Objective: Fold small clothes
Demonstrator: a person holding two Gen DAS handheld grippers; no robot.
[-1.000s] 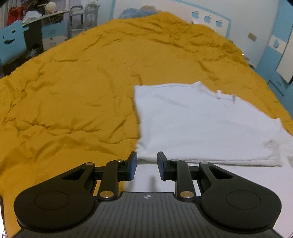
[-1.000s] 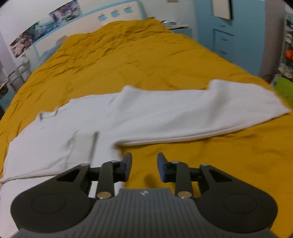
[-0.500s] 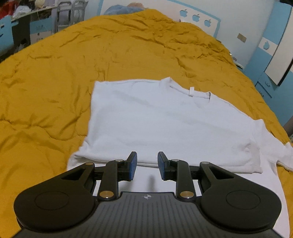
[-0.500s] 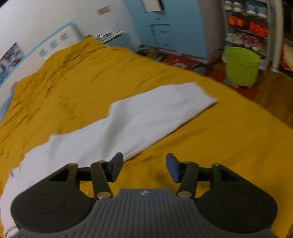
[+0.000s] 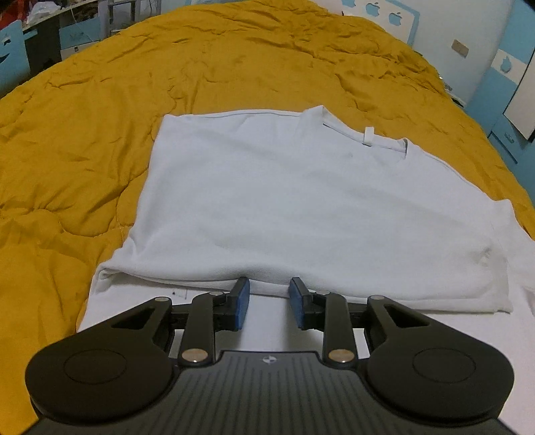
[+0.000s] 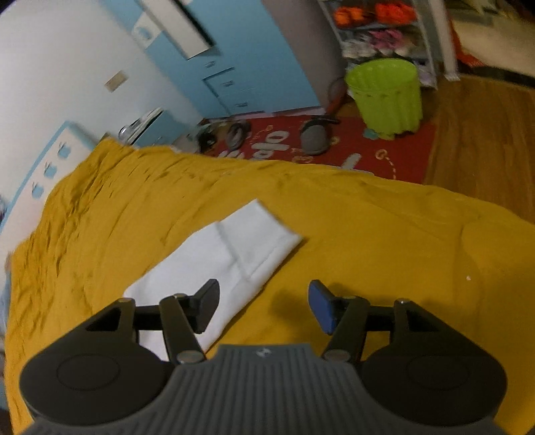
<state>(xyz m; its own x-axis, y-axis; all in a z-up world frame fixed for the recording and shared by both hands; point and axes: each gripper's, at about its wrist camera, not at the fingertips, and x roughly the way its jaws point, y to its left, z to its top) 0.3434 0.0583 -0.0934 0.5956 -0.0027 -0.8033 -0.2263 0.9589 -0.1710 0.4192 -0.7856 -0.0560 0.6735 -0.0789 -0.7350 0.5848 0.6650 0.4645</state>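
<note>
A white T-shirt (image 5: pixel 301 200) lies on the yellow bedspread (image 5: pixel 83 150), its collar at the far side and its body folded back over a lower layer. My left gripper (image 5: pixel 269 301) hovers just over the near fold edge. Its jaws stand a little apart and are opening, with nothing between them. In the right wrist view the shirt's sleeve (image 6: pixel 234 247) stretches across the bedspread (image 6: pixel 384 241) to a square end. My right gripper (image 6: pixel 264 294) is above the sleeve's near edge, tilted, its jaws wide and still opening, empty. The dark left finger (image 6: pixel 207 301) is over the white cloth.
Beyond the bed's edge in the right wrist view are a green bin (image 6: pixel 384 93), a red rug (image 6: pixel 351 147) with slippers on it, and blue cupboards (image 6: pixel 240 60). A shelf and blue furniture (image 5: pixel 67 30) stand past the bed's far left.
My left gripper has moved right and closer, so the shirt now fills the middle of its view. My right gripper has swung along the sleeve toward its end, rolled, and its jaws have widened.
</note>
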